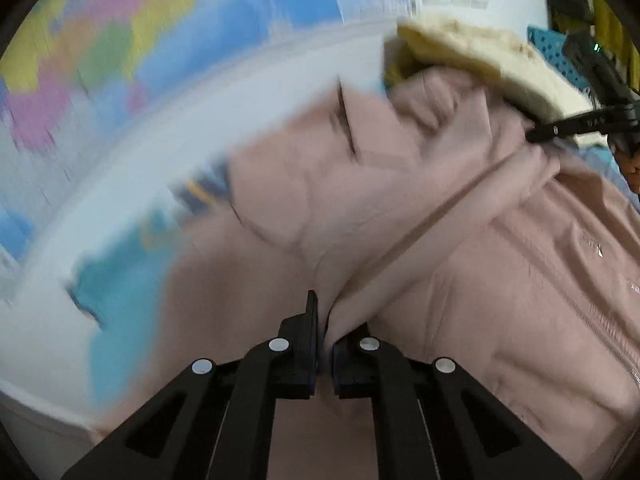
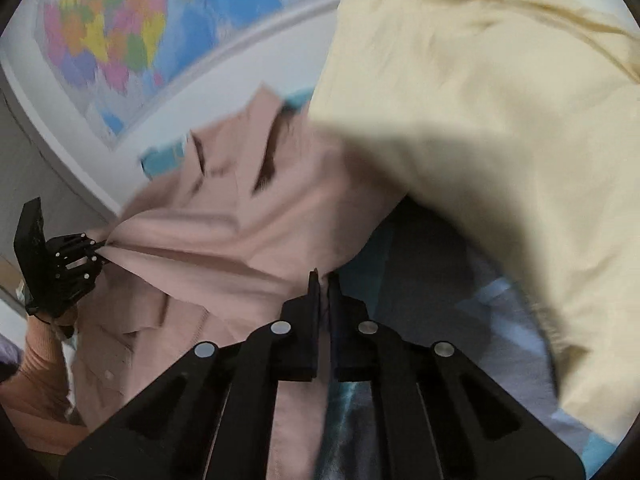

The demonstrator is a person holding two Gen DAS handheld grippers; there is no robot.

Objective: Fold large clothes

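Observation:
A large pink zip-up jacket (image 1: 400,200) hangs stretched between my two grippers. In the left wrist view my left gripper (image 1: 324,312) is shut on a fold of its pink cloth, which rises from between the pads. My right gripper (image 1: 534,136) shows at the far right, pinching the jacket near its collar. From the right wrist view, my right gripper (image 2: 324,280) is shut on the jacket's (image 2: 224,232) edge, and the left gripper (image 2: 102,254) grips the cloth at the far left, held by a hand in a peach sleeve.
A pale yellow garment (image 2: 480,120) lies bunched at the right, overlapping the jacket; it also shows as a yellow garment (image 1: 460,56) in the left view. A coloured wall map (image 2: 112,40) hangs behind. Blue patterned bedding (image 2: 360,408) lies underneath.

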